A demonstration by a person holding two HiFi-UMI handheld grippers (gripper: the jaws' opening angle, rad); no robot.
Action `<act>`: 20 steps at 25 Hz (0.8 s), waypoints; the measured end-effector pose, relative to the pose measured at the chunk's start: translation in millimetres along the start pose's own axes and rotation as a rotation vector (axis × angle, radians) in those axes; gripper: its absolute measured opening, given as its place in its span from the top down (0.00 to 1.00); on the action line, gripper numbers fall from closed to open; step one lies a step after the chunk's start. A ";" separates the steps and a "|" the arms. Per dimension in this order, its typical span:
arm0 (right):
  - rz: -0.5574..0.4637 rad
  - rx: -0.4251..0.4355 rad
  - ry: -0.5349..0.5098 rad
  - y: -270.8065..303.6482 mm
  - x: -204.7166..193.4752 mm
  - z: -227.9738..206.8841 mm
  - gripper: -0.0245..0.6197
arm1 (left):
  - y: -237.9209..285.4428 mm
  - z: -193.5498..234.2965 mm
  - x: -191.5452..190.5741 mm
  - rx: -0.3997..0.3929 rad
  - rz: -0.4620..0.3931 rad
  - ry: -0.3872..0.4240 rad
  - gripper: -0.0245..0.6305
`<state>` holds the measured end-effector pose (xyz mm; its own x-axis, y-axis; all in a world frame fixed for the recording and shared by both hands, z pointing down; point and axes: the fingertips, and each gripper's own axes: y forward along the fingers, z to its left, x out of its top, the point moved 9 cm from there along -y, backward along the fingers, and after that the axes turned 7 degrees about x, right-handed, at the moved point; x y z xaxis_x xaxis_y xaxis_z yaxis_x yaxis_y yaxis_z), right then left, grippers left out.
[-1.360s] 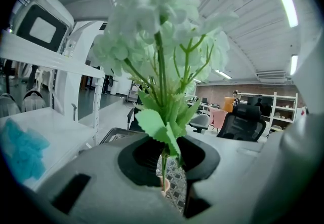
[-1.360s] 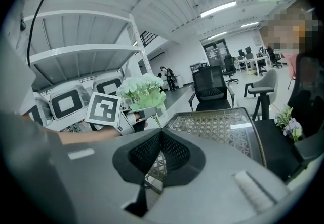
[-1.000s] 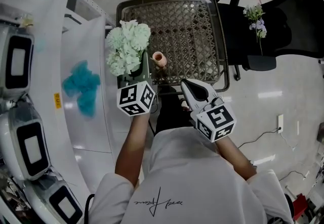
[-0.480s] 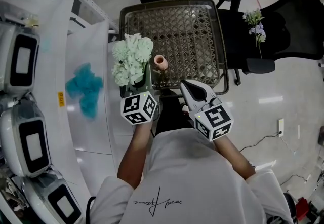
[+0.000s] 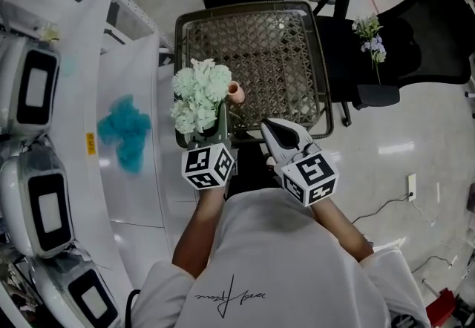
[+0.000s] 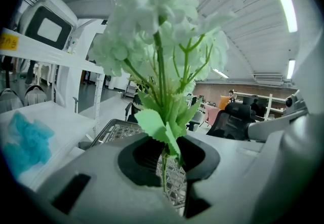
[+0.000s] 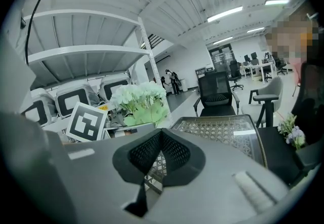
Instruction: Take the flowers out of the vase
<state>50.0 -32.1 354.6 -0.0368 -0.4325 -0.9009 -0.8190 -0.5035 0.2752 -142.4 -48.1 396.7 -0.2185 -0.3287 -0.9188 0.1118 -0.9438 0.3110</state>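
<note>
Free tabletop (image 5: 278, 52), seemingly, right of vase (image 5: 235, 90)

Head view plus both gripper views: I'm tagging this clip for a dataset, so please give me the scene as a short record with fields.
left gripper: shut on the stem of the pale flowers
right gripper: shut, nothing between its jaws
vase: small, pink, upright on the table, right beside the flowers
table: lattice top, dark rim
chair: black, with a second small bunch lying on it
</note>
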 end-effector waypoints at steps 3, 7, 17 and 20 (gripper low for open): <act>-0.002 -0.005 -0.001 -0.9 -1.2 2.1 0.95 | -3.9 0.7 -2.7 -0.001 0.004 0.001 0.86; 0.000 -0.010 -0.006 -2.1 -2.8 4.1 0.95 | -10.1 2.2 -5.6 0.001 0.005 -0.006 0.86; 0.041 0.044 -0.055 2.2 -9.2 10.1 0.95 | -31.8 -11.1 -11.2 -0.037 -0.003 0.039 0.86; 0.053 0.065 -0.063 4.8 -10.7 9.5 0.95 | -38.2 -17.3 -7.5 -0.063 -0.018 0.058 0.86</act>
<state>41.1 -22.8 362.4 -0.1154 -0.4081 -0.9056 -0.8503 -0.4307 0.3025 -128.2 -9.0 387.4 -0.1647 -0.3075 -0.9372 0.1692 -0.9449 0.2803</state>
